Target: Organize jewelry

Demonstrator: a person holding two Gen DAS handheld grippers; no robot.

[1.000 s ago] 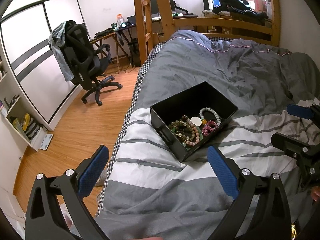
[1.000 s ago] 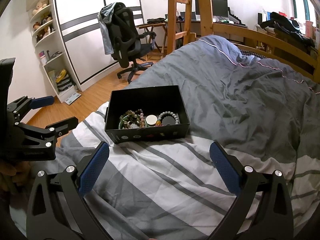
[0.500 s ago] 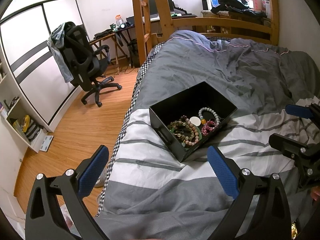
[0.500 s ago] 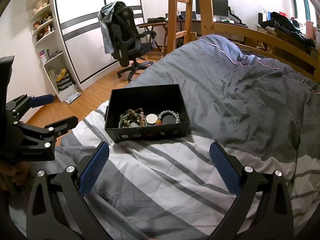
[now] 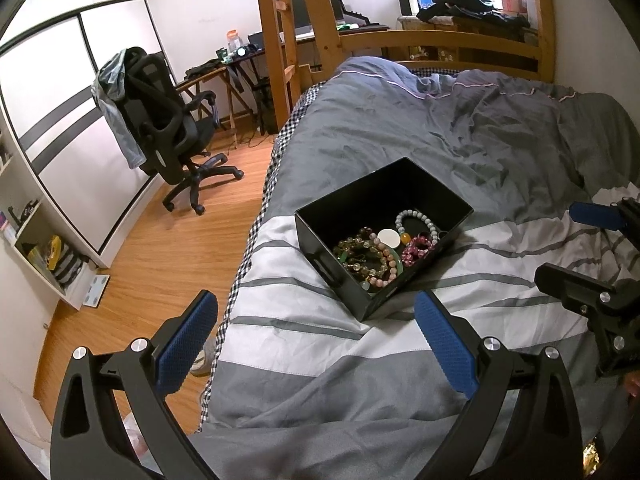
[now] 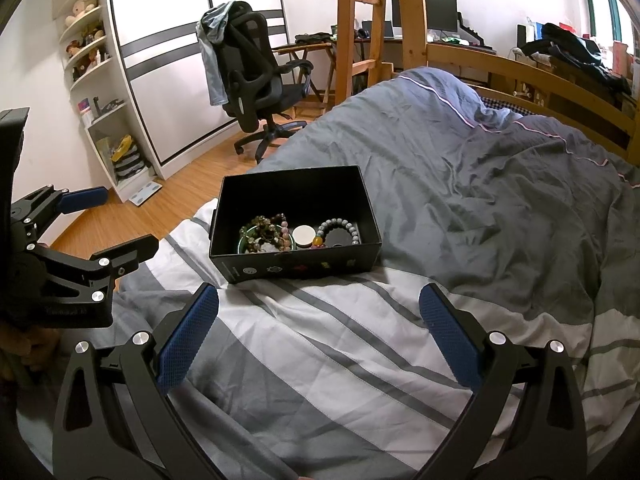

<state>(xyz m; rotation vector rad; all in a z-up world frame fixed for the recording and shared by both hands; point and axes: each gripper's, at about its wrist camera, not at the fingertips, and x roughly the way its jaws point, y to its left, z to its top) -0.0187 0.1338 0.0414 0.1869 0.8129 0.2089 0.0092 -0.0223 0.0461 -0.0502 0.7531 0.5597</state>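
Observation:
An open black box (image 5: 416,188) sits on the striped grey duvet; it also shows in the right wrist view (image 6: 296,270). Inside lie several bead bracelets: a brown and pink tangle (image 5: 362,254), a grey-white bead bracelet (image 5: 416,218), a magenta one (image 5: 418,246), plus a round white disc (image 5: 389,238). My left gripper (image 5: 316,336) is open and empty, a little short of the box. My right gripper (image 6: 318,332) is open and empty, also short of the box. Each gripper shows in the other's view, the right (image 5: 600,256) and the left (image 6: 84,224).
The bed edge with checked sheet (image 5: 248,264) drops to a wooden floor (image 5: 168,248) on the left. An office chair (image 5: 168,132), a wardrobe, a desk and a wooden bunk frame (image 5: 280,40) stand beyond. The crumpled grey duvet (image 6: 500,184) stretches behind the box.
Both views have shifted very slightly; the box sits marginally nearer in the frames. Both grippers stay open and empty.

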